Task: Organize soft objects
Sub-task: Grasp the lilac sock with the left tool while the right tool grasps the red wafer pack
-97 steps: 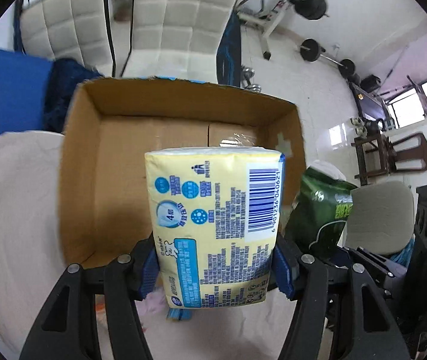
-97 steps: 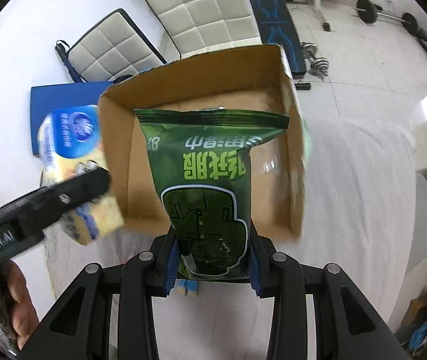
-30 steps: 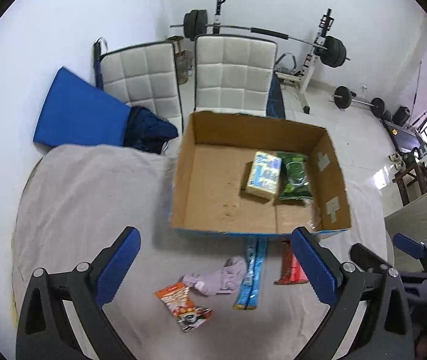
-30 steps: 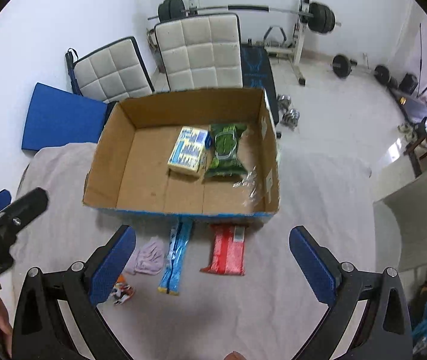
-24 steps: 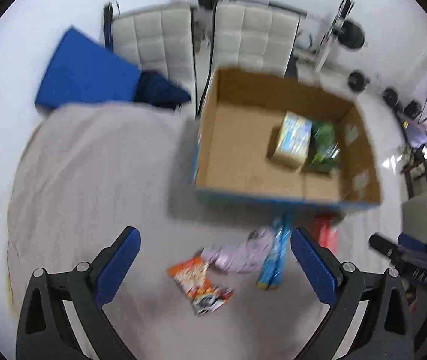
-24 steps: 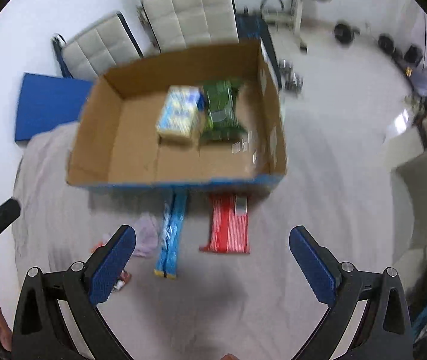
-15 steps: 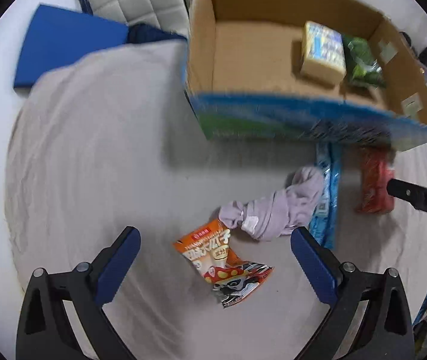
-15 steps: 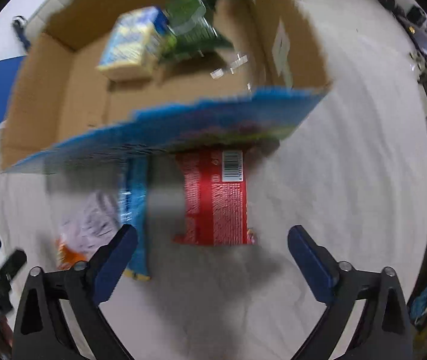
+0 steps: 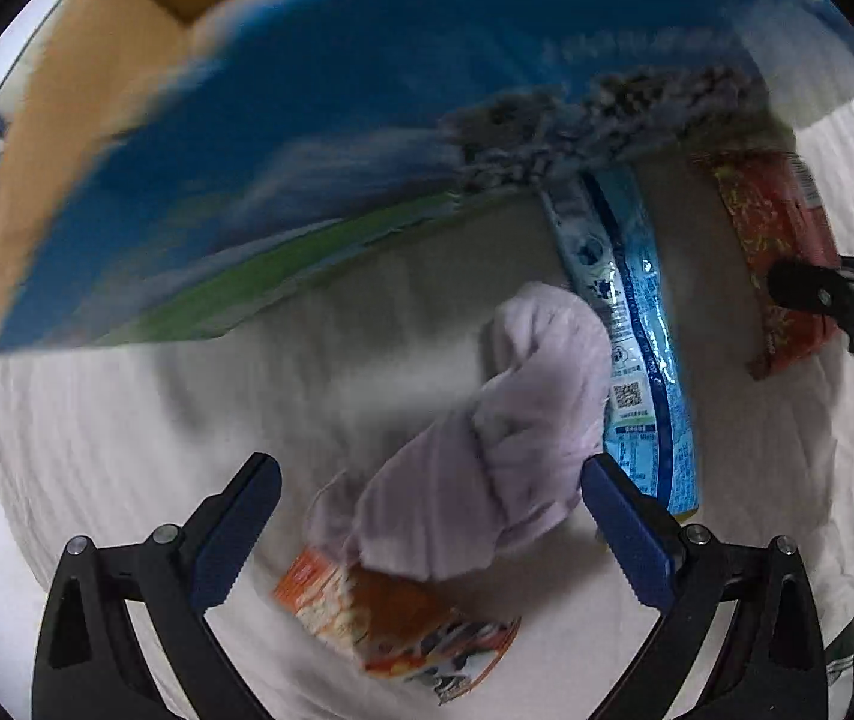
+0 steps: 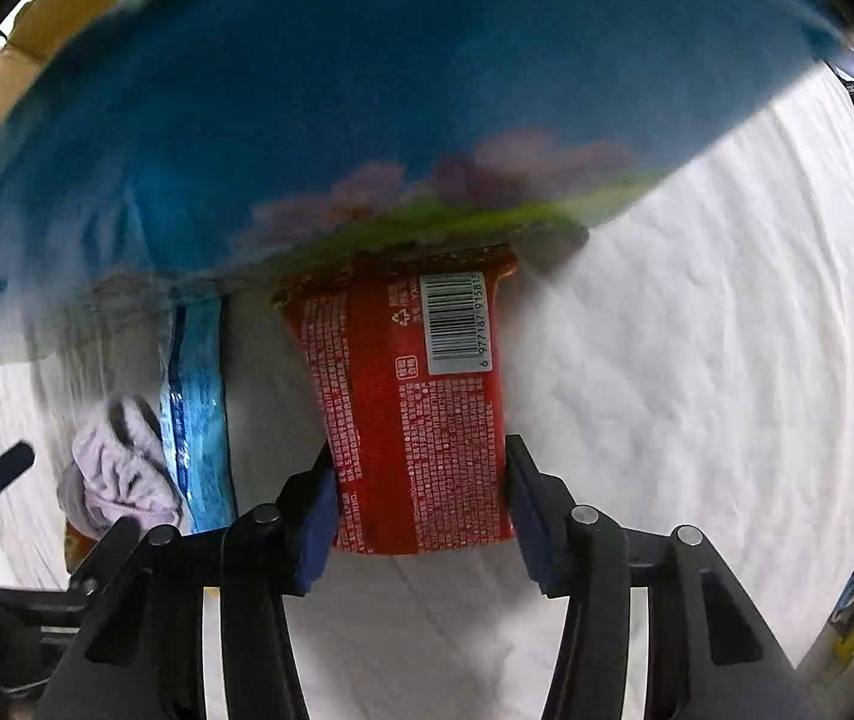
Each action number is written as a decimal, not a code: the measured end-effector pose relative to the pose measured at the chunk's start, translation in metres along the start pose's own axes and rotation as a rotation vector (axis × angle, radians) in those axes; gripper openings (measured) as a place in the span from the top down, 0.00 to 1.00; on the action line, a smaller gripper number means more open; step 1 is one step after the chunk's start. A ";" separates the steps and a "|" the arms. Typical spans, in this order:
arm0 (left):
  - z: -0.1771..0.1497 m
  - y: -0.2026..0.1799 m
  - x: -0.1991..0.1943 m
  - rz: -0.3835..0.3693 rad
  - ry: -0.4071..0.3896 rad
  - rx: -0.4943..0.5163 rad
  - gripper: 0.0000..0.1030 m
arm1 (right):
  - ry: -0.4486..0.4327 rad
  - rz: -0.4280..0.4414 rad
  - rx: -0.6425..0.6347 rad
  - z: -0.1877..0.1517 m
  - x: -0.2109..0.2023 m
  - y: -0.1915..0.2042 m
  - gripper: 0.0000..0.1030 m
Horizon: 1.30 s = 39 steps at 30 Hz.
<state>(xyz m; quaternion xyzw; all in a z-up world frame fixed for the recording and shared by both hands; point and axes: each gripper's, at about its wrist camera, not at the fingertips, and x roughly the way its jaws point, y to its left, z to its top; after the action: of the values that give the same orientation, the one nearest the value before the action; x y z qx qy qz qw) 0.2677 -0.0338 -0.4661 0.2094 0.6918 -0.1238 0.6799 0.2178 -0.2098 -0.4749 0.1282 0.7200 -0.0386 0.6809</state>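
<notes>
A crumpled lilac cloth (image 9: 487,450) lies on the white sheet between the wide-open jaws of my left gripper (image 9: 427,516), over an orange snack packet (image 9: 390,618). A long light-blue packet (image 9: 631,348) lies just right of the cloth. A red packet (image 10: 420,414) with a barcode lies flat between the pads of my right gripper (image 10: 420,498), which have closed in to both its edges. The red packet also shows in the left wrist view (image 9: 775,252) with the right gripper's finger over it. The cardboard box (image 9: 306,138) with a blue printed front stands just behind the items.
The white sheet (image 10: 697,360) stretches to the right of the red packet. The box front (image 10: 366,108) fills the upper half of the right wrist view. The lilac cloth (image 10: 114,468) and blue packet (image 10: 195,408) lie left of the red packet.
Both grippers dropped from above the box down to the sheet in front of it. The left one now straddles the lilac cloth. The right one has narrowed around the red packet.
</notes>
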 end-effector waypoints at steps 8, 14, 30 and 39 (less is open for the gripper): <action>-0.022 0.016 0.008 -0.167 0.084 -0.262 0.44 | 0.110 -0.018 -0.022 -0.059 0.008 -0.017 0.50; -0.066 0.025 0.016 -0.376 0.208 -0.489 0.44 | 0.227 0.022 -0.054 -0.111 0.017 -0.026 0.50; -0.069 0.016 0.023 -0.249 0.134 -0.382 0.44 | 0.220 -0.041 -0.103 -0.094 0.011 -0.010 0.52; -0.093 -0.003 0.021 -0.424 0.188 -0.530 0.59 | 0.240 -0.043 -0.133 -0.121 0.016 -0.009 0.50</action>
<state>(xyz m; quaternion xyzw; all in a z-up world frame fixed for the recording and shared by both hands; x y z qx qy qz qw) 0.1838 0.0082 -0.4831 -0.1121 0.7877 -0.0582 0.6030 0.0978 -0.1886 -0.4839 0.0711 0.8000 0.0100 0.5957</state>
